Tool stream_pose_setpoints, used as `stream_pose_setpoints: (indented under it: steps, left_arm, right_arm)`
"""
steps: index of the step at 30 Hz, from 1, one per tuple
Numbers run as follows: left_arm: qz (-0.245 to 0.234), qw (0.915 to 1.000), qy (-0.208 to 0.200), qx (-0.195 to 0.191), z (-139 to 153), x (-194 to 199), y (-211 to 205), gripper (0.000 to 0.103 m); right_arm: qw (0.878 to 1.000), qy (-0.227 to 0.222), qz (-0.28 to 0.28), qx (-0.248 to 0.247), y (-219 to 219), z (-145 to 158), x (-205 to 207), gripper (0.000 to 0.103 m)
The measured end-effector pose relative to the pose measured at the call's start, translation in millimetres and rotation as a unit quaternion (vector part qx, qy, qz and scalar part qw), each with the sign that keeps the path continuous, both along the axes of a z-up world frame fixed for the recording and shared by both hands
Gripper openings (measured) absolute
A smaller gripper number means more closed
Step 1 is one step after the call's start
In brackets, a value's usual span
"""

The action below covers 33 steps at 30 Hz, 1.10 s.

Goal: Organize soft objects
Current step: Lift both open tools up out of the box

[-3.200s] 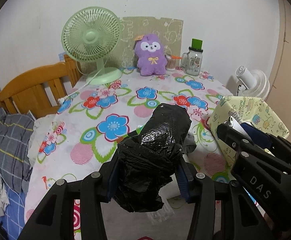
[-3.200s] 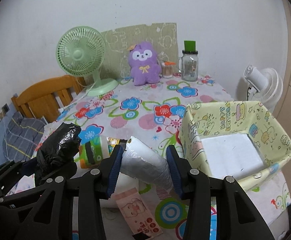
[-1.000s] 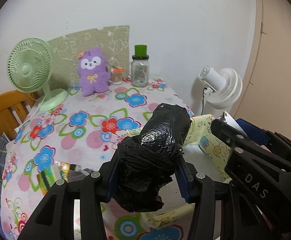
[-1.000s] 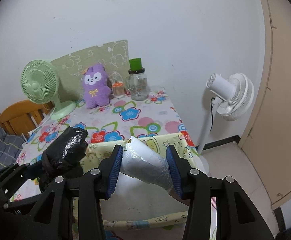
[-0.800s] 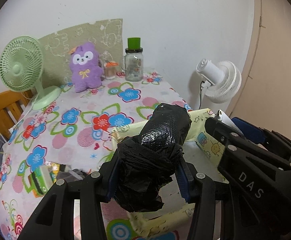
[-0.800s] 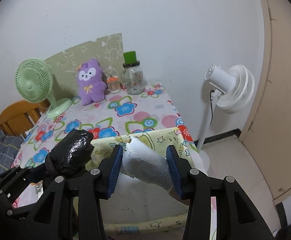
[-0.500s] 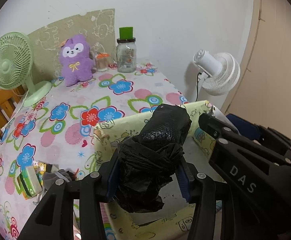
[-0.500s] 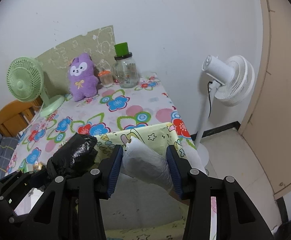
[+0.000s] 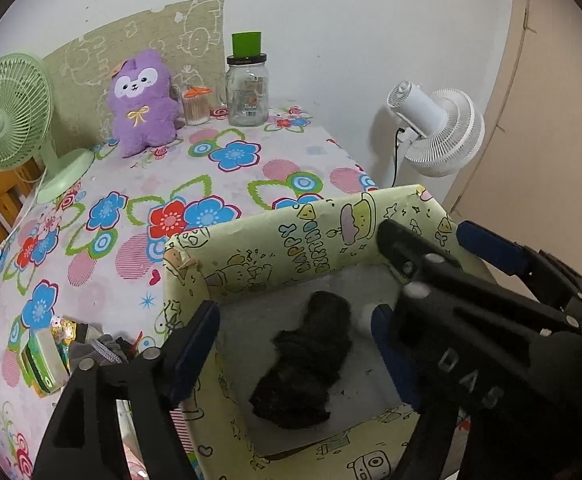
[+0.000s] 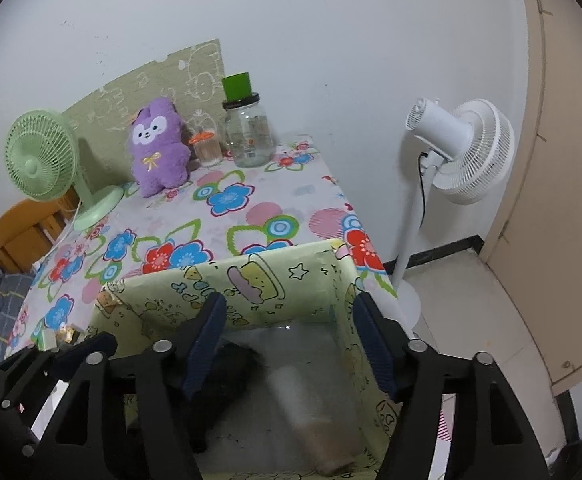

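A yellow-green cartoon-print box (image 9: 275, 248) (image 10: 227, 296) stands at the near right of the flowered table. The black plastic bundle (image 9: 307, 364) lies on the box's white floor, free of my left gripper (image 9: 295, 340), whose jaws are opening above it. My right gripper (image 10: 291, 344) hangs over the same box, jaws opening. Below it the white plastic roll (image 10: 303, 400) is a blur inside the box, touching neither pad. The black bundle (image 10: 235, 364) shows dark beside it. The right gripper (image 9: 471, 300) crosses the left wrist view.
At the back stand a purple plush (image 9: 143, 104), a glass jar with a green lid (image 9: 247, 84) and a green desk fan (image 9: 7, 120). A white floor fan (image 10: 459, 152) stands off the table's right edge. Small packets and a grey cloth (image 9: 71, 352) lie left of the box.
Both grippers sank towards the box and opened. The black bundle dropped from the left gripper onto the box floor, and the white roll fell from the right gripper into the box.
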<state>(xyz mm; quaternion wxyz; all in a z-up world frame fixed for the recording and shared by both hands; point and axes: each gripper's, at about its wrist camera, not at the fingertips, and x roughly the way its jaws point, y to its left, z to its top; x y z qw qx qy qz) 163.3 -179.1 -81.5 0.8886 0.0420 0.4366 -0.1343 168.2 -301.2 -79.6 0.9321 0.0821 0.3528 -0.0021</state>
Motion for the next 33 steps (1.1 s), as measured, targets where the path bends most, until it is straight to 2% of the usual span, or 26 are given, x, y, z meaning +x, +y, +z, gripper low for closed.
stream_pose_setpoints:
  steps: [4, 9, 15, 22, 33]
  left_arm:
    - [0.003, 0.9999, -0.005, 0.013, 1, -1, -1, 0.089]
    - [0.004, 0.9998, -0.009, 0.016, 4, -5, 1, 0.089]
    - [0.002, 0.9996, -0.019, 0.021, 9, -12, 2, 0.09]
    - [0.001, 0.9992, -0.033, 0.023, 15, -23, 8, 0.097]
    - [-0.002, 0.9989, -0.042, 0.022, 24, -39, 24, 0.097]
  right_arm:
    - [1.0, 0.002, 0.011, -0.014, 6, 0, 1, 0.08]
    - [1.0, -0.003, 0.004, -0.022, 7, 3, -3, 0.088]
    - [1.0, -0.008, 0.0, -0.028, 9, 7, -9, 0.089]
    - [0.999, -0.015, 0.003, -0.028, 14, 13, -20, 0.089]
    - [0.999, -0.026, 0.006, -0.033, 29, 23, -39, 0.089]
